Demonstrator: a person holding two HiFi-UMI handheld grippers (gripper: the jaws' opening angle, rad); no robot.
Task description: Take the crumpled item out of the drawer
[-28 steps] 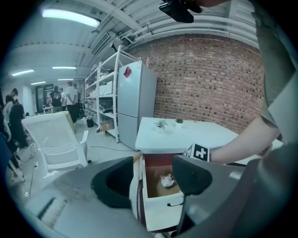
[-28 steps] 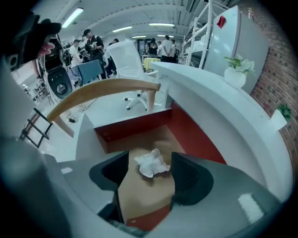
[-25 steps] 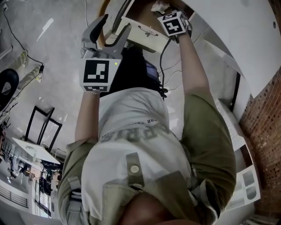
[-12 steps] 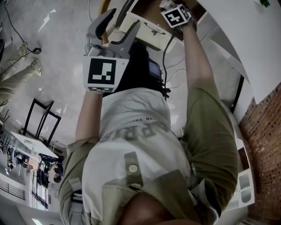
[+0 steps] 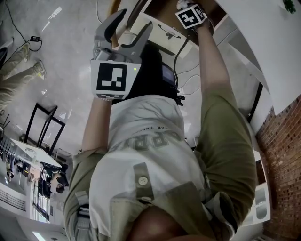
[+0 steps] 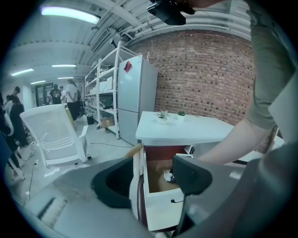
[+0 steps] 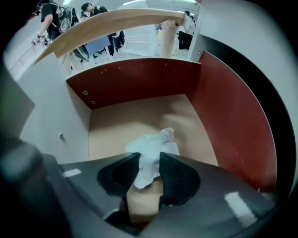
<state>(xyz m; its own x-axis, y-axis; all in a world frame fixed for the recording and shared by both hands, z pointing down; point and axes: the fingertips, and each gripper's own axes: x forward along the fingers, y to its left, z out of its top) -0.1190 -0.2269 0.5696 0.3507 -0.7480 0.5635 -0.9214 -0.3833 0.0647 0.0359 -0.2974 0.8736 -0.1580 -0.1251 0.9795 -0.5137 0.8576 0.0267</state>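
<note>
The crumpled item is a wad of white paper (image 7: 153, 143) on the wooden floor of the open drawer (image 7: 116, 124). My right gripper (image 7: 149, 159) reaches down into the drawer, its jaws closing, and both pads touch the wad between them. In the head view the right gripper (image 5: 190, 14) is at the top, inside the white drawer (image 5: 160, 35), its jaws hidden. My left gripper (image 5: 133, 21) hovers open in front of the drawer, holding nothing. The left gripper view looks past the open left gripper (image 6: 151, 179) at the drawer (image 6: 163, 207) and the paper (image 6: 166, 175).
The drawer hangs under a white table (image 6: 186, 132) by a brick wall (image 6: 209, 79). A grey fridge (image 6: 135, 95), shelves and a white chair (image 6: 56, 135) stand to the left, with people far behind. Cables (image 5: 181, 70) lie on the floor beneath the drawer.
My right gripper has pushed deeper into the drawer, toward the top edge of the head view. The left gripper has lifted slightly closer to the drawer front.
</note>
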